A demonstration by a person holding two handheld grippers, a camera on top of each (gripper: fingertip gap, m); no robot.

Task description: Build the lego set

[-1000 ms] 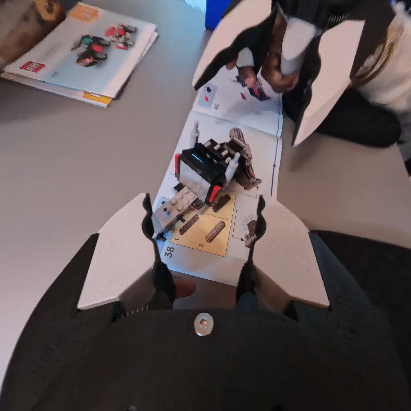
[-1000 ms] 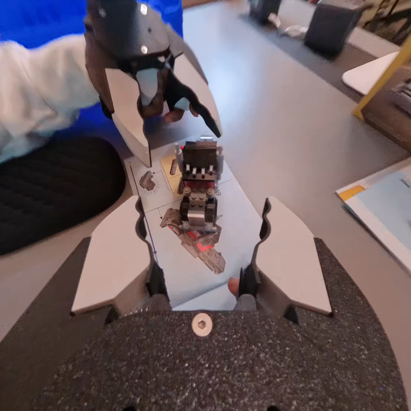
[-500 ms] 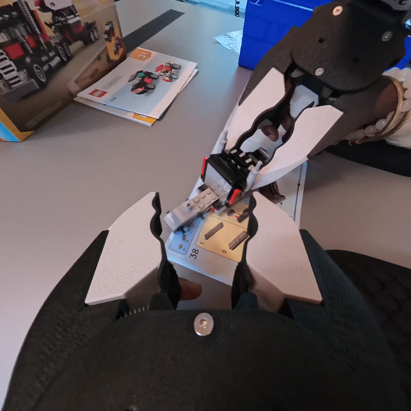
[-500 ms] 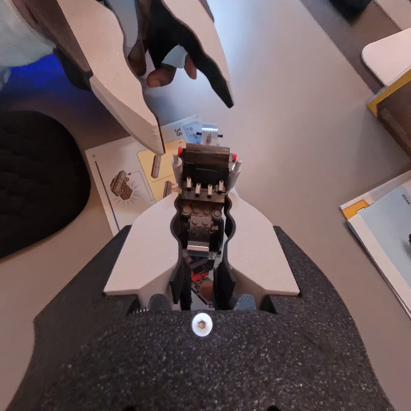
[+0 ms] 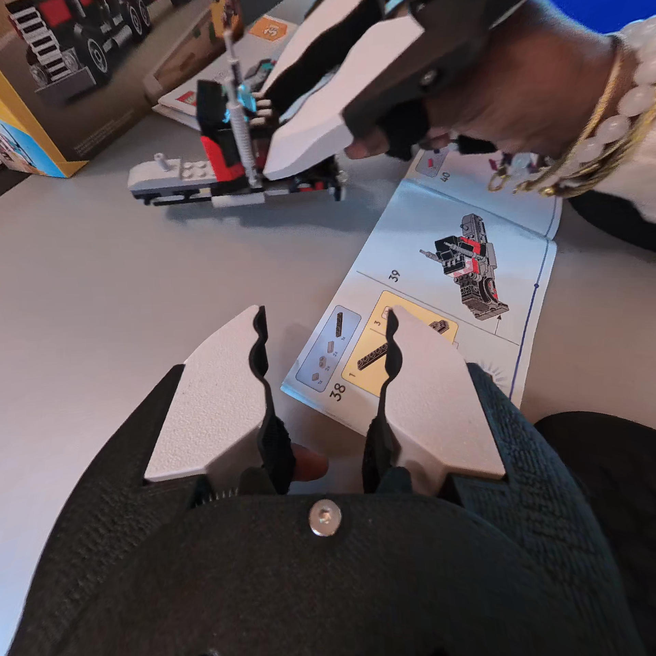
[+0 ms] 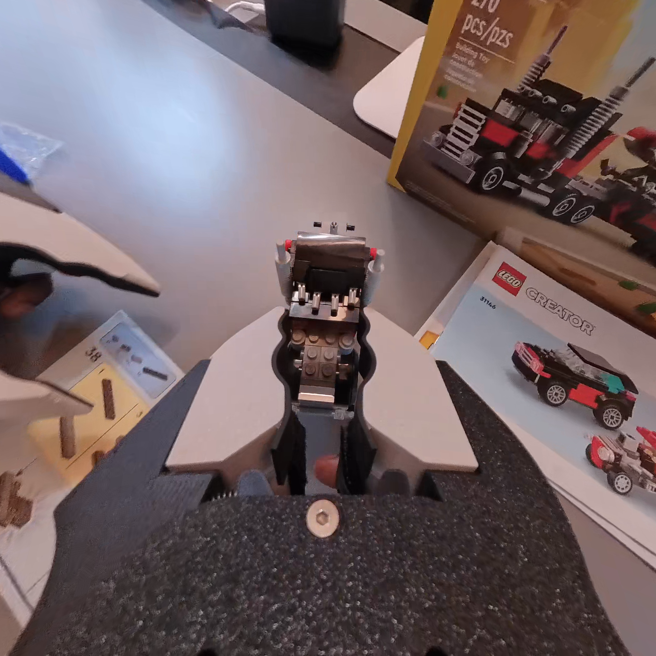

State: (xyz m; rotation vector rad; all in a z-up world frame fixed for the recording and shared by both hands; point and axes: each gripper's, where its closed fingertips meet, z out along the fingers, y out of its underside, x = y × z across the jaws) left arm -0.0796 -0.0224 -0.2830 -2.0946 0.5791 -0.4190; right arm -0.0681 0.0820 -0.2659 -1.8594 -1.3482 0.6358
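The part-built lego truck (image 6: pixel 328 284), black, red and grey with two grey exhaust stacks, is clamped at its rear between the fingers of my right gripper (image 6: pixel 323 316). In the left wrist view the truck (image 5: pixel 230 167) sits low over the grey table, left of the open instruction booklet (image 5: pixel 443 284), with the right gripper's white fingers (image 5: pixel 309 142) around it. My left gripper (image 5: pixel 324 312) is open and empty, hovering over the booklet's near left corner. Its fingers (image 6: pixel 88 255) show at the left edge of the right wrist view, above the booklet (image 6: pixel 117 383).
The set's box (image 6: pixel 532 124) stands at the far side, also seen in the left wrist view (image 5: pixel 53 71). A closed booklet (image 6: pixel 550 372) lies in front of it. A black padded mat (image 5: pixel 603 461) lies at the right. A plastic bag (image 6: pixel 25 152) lies far left.
My right gripper closed on the truck's rear and carried it off the open booklet toward the box. My left gripper stayed open and empty.
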